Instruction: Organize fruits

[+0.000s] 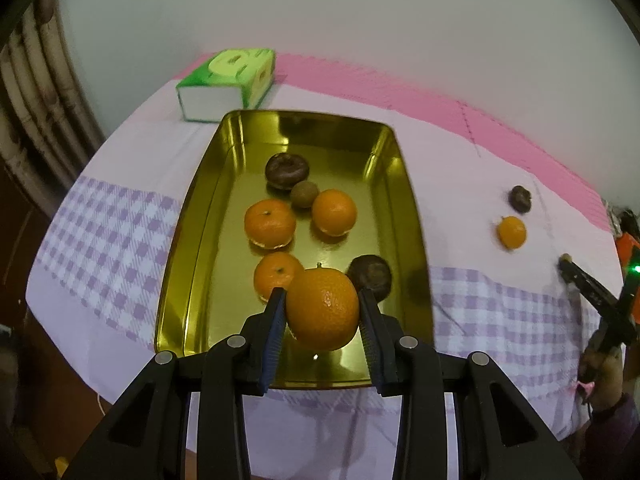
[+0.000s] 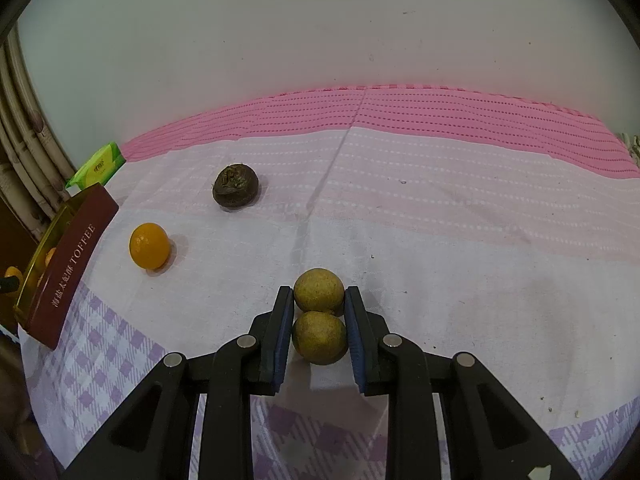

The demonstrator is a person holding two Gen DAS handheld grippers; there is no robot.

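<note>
We take the left wrist view first. The left gripper point(image 1: 322, 300) has an orange point(image 1: 322, 309) between its fingers, both pads against the fruit, jaws about a fruit's width apart. It hangs over the near end of a gold tray point(image 1: 192, 240) at the centre of the frame. In the tray lie three more oranges, two dark wrinkled fruits and one small brown fruit. We judge the step in hand to be delivery of this orange to the tray; the next move calls for lowering it into the bare patch at the near end and opening the jaws without knocking the neighbours.

At the right of that frame, a loose orange point(image 1: 511, 232) and a dark fruit point(image 1: 520, 199) sit on the cloth, well apart from the tray.

In the right wrist view, the right gripper point(image 2: 319, 292) straddles two small greenish-brown fruits point(image 2: 319, 291) touching each other at lower centre. The pads sit at their sides; we cannot tell whether they grip or merely bracket them. Taking two at once risks one rolling free.

The surface is a tablecloth point(image 2: 440, 240), pink at the far edge, white in the middle, purple check nearest us. A green tissue pack point(image 1: 228, 80) lies at upper left beyond the tray. A plain pale wall fills the upper frame.
</note>
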